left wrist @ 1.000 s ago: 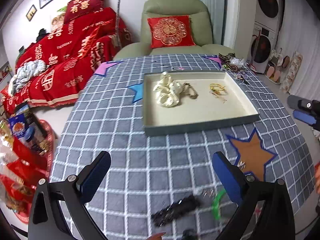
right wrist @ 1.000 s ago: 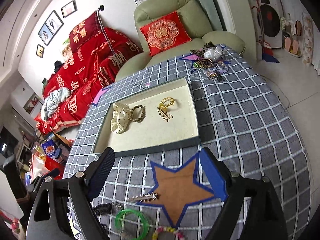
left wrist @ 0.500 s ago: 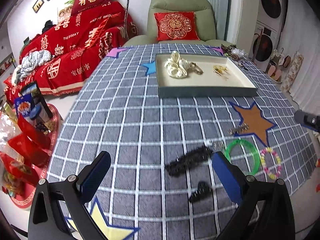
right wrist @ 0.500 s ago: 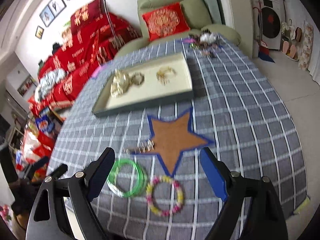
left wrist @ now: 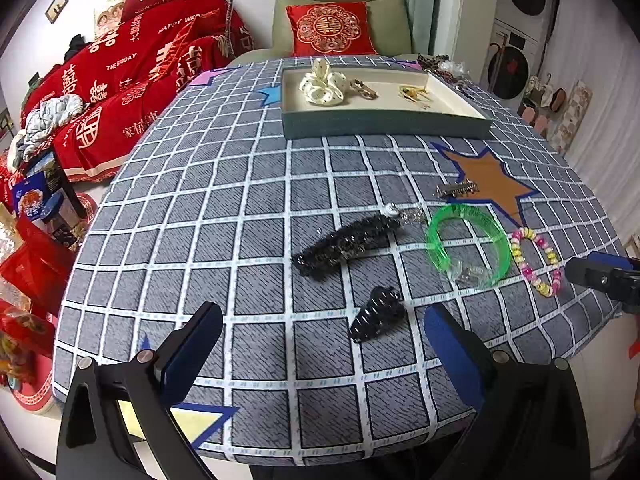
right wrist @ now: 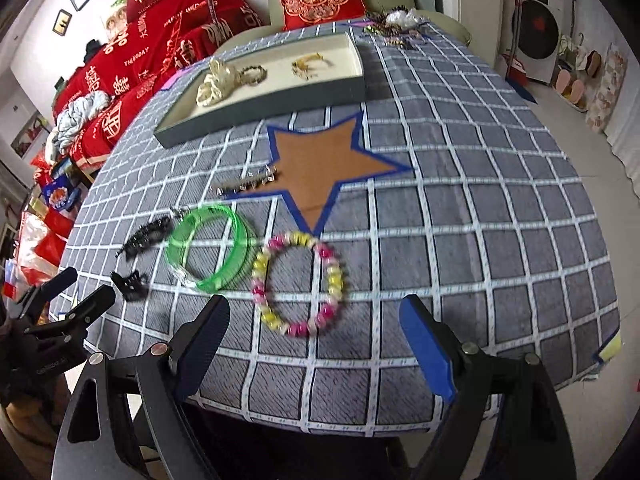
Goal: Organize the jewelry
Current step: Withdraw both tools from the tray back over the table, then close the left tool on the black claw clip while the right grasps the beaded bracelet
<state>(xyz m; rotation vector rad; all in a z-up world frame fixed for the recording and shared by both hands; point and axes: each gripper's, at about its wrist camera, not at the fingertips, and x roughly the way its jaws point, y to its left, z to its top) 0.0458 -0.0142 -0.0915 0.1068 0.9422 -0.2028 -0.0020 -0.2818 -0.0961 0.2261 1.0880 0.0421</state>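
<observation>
A shallow grey tray (left wrist: 384,124) (right wrist: 260,104) at the table's far side holds a cream scrunchie (left wrist: 322,86), a chain bracelet (left wrist: 364,89) and a gold piece (left wrist: 414,92). Loose on the checked cloth lie a black claw clip (left wrist: 376,314) (right wrist: 130,280), a black beaded strip (left wrist: 346,244), a green bangle (left wrist: 468,246) (right wrist: 212,248), a pink-and-yellow bead bracelet (left wrist: 538,262) (right wrist: 300,282) and a silver barrette (left wrist: 456,190) (right wrist: 248,184). My left gripper (left wrist: 324,350) hangs open just short of the claw clip. My right gripper (right wrist: 316,344) is open, nothing between its jaws, just short of the bead bracelet.
A heap of more jewellery (right wrist: 394,26) sits at the table's far right corner. Star patches mark the cloth, a brown one (right wrist: 328,164) mid-table. Beyond stand a green armchair (left wrist: 340,8) with a red cushion, a red-draped sofa (left wrist: 132,64) and washing machines (right wrist: 536,40). Red bags (left wrist: 28,272) clutter the floor at left.
Both grippers have pulled back from the tray toward the near edge and sunk lower. The loose pieces now lie just ahead of the fingers. Both stayed open.
</observation>
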